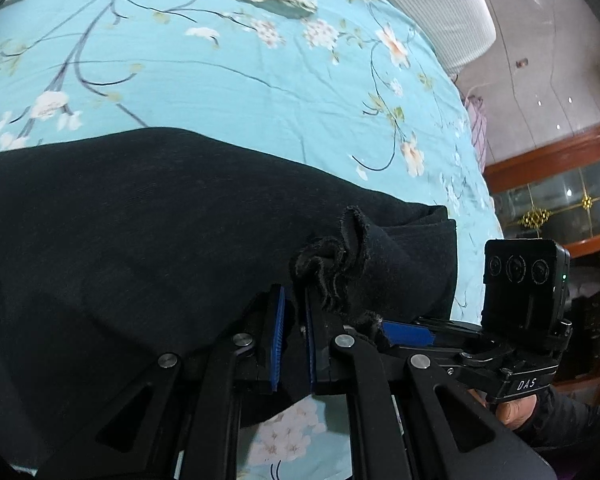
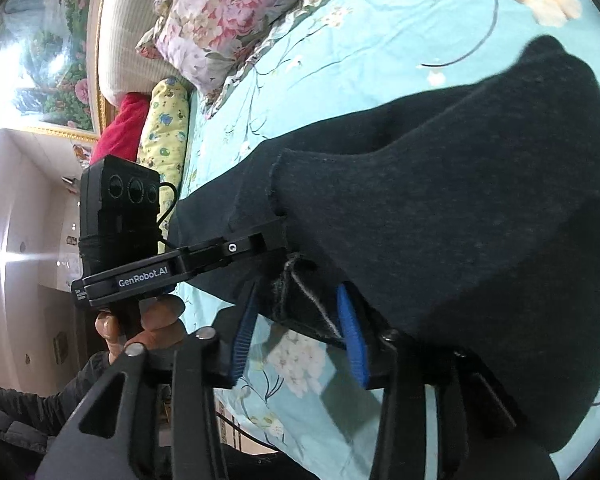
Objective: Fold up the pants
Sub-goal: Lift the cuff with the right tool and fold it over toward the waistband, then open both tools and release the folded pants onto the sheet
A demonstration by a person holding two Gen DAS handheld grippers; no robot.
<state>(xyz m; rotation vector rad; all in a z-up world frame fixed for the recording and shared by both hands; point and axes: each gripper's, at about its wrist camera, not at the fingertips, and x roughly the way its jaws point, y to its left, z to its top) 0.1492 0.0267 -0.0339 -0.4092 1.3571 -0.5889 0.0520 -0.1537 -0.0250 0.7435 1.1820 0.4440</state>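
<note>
The black pants (image 1: 120,220) lie across the turquoise floral bedsheet (image 1: 220,72). My left gripper (image 1: 294,344) is shut on a bunched, frayed edge of the pants, with cloth pinched between its blue pads. My right gripper (image 2: 300,332) has its blue pads apart around a thick edge of the pants (image 2: 440,208), with a grey-lined hem between them; the cloth drapes over the right finger. The right gripper's body (image 1: 520,320) shows just right of the left one. The left gripper's body (image 2: 140,256) shows left in the right wrist view.
A floral pillow (image 2: 220,12) and a yellow rolled blanket (image 2: 164,132) lie at the head of the bed by the padded headboard (image 1: 440,8). The bed's edge and a wooden glass cabinet (image 1: 556,196) are at the right of the left wrist view.
</note>
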